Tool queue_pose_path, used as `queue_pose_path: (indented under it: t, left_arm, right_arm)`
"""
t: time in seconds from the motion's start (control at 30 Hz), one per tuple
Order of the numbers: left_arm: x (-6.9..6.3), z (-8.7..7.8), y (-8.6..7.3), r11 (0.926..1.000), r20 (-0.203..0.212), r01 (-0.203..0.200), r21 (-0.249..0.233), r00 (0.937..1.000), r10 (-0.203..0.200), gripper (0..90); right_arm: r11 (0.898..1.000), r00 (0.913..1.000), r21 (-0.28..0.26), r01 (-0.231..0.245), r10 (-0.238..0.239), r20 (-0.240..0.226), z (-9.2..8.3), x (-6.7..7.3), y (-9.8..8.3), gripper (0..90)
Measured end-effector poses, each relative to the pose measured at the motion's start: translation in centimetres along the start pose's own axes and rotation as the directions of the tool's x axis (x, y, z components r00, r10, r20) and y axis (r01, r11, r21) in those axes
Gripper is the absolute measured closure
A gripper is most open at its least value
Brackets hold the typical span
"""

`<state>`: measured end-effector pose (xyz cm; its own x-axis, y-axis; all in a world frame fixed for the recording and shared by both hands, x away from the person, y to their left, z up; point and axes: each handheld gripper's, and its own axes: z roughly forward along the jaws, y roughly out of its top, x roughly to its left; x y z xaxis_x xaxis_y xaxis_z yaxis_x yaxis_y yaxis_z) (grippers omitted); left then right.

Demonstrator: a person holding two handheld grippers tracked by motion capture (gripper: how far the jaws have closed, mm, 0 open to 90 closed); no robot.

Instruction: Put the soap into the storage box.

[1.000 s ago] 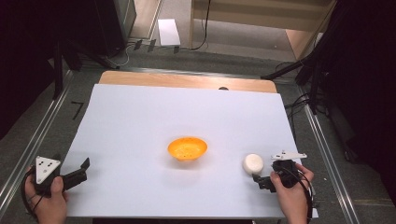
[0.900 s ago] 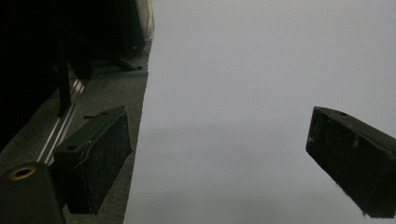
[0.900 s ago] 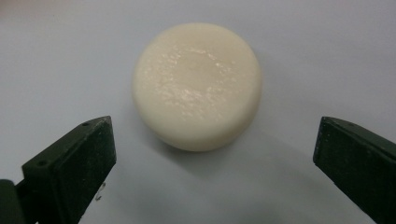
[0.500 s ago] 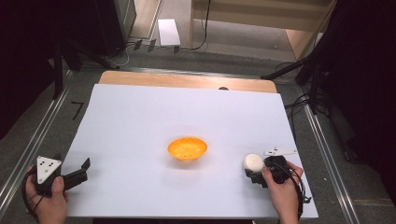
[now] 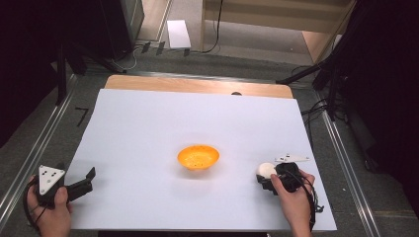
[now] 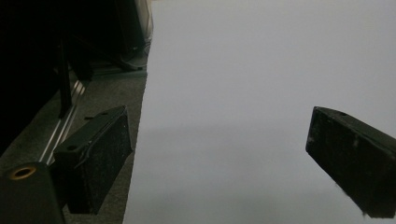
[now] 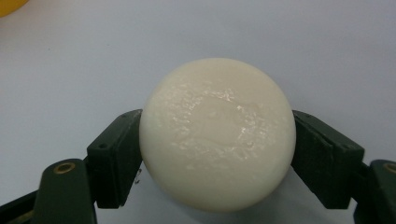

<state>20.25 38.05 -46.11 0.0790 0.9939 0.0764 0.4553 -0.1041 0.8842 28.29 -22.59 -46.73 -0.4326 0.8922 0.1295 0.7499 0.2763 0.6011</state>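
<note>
On the table, near-right corner: white ball (image 5: 266, 170) sits on the white sheet (image 5: 197, 118), well right of the orange bowl (image 5: 198, 157), apart from it.
Right gripper (image 5: 269, 178): clenched around the ball. In the right gripper view both black pads press the ball (image 7: 217, 133) at its widest line, one each side, no gap seen. Right hand (image 5: 291, 197) wraps the grip from below.
Left gripper (image 5: 84, 183): released, jaws wide apart, nothing between them; in the left gripper view its gap (image 6: 219, 163) looks onto bare sheet at the table's left edge. Left hand (image 5: 49, 207) holds it near the near-left corner, well apart from everything.
Ball lifted or resting: cannot tell for sure; looks like it's on the sheet, shadow tight under it.
Handling, weight: probably light, small against the jaws.
Handling, surface: smooth, glossy, slightly pitted on top; likely slippery, and round, so it can squirt out if the pinch is off-centre.
Handling, stiffness: no dent visible at the pads, so probably firm; could be an egg-like or bun-like fake, treat as fragile.
Where to grip: across the equator, pads opposite each other, as now; moderate squeeze only.
Bowl: shallow, empty, tiny dots inside, upright at sheet centre.
Change, right side: earlier the ball lay free just left of the gripper; hand has slid forward-left and the jaws now close on it.
Change, ball position: roughly same spot.
Change, left side: unchanged, parked.
Change, bowl: not moved.
</note>
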Motion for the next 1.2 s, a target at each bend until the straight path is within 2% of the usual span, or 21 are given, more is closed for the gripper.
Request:
queue_pose_path:
  t: [0.1, 0.3, 0.47, 0.73, 1.2]
  left_arm:
    - [0.0, 0.0, 0.0, 0.9999, 0.001, 0.007, -0.007, 1.0000, -0.007, 7.2]
    - [-0.1, 0.1, 0.0, 1.0000, 0.001, -0.006, 0.006, 1.0000, 0.006, 7.1]
    - [0.0, 0.0, 0.0, 1.0000, 0.001, 0.000, 0.003, 1.0000, 0.000, 7.1]
    - [-0.1, 0.0, 0.0, 1.0000, -0.001, -0.009, -0.002, 1.0000, 0.009, 7.2]
    - [-0.1, 0.0, 0.0, 0.9999, -0.002, -0.010, -0.006, 0.9999, 0.010, 7.2]
  right_arm:
    - [1.000, 1.0000, 0.001, 0.004, -0.004, 0.005, 0.0, 0.2, 0.1, 23.3]
    - [1.000, 0.9999, -0.010, 0.011, -0.010, 0.011, -0.4, 0.4, 0.4, 23.3]
    - [0.999, 0.9995, -0.018, 0.029, -0.029, -0.012, -1.2, 0.8, 1.0, 23.3]
    - [0.999, 0.9974, -0.005, 0.054, -0.055, -0.046, -1.0, 1.8, 2.1, 23.3]
    - [0.996, 0.9937, -0.013, 0.088, -0.089, -0.068, -0.9, 3.0, 4.1, 23.3]
